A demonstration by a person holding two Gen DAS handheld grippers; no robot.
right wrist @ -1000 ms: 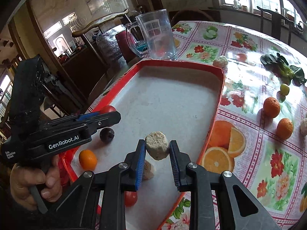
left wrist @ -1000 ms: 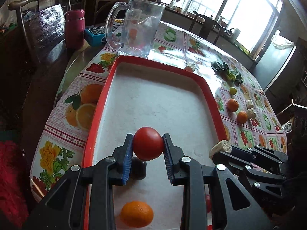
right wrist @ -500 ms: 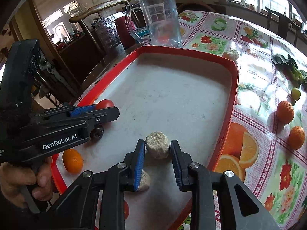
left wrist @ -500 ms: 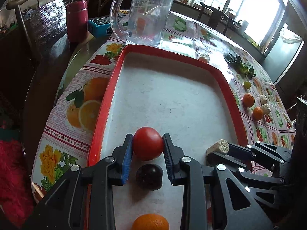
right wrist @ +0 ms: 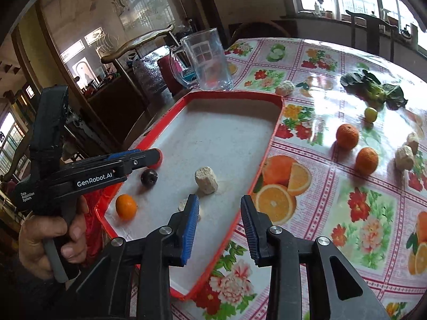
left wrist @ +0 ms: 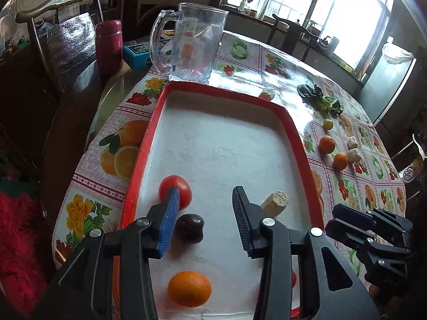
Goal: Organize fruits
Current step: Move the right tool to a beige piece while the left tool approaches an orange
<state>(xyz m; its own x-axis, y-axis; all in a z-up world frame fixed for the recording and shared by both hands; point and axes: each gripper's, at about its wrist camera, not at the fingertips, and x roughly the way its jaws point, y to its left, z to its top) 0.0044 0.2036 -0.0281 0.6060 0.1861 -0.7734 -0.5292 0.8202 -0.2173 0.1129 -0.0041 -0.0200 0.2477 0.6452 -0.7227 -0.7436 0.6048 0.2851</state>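
— Where do the fruits sit relative to the red tray [left wrist: 299, 133]?

— Inside it, toward its near end. The tomato [left wrist: 176, 190] rests on the tray floor close to the left rim, with the dark plum [left wrist: 190, 228] just beside it on the near side, and an orange [left wrist: 189, 288] nearer still. A pale corn piece [right wrist: 206, 180] stands apart from them, toward the tray's right rim.

— And the left gripper [left wrist: 204, 220]?

— Its jaws are spread wide and hold nothing. The blue-padded finger overlaps the tomato in the left wrist view; whether it touches cannot be told. The plum lies between the fingers, clear of both.

— The right gripper [right wrist: 220, 224]?

— Also spread apart and empty, hovering over the tray's near right rim, with the corn piece just beyond its fingertips.

— Anything outside the tray?

— Beyond its right rim, on the flowered tablecloth [right wrist: 333, 213], lie two more oranges [right wrist: 347, 136], a small green fruit [right wrist: 371, 114], leafy greens [right wrist: 373, 89] and more corn pieces [right wrist: 404, 157]. A glass mug [left wrist: 190, 45] stands just past the tray's far rim.
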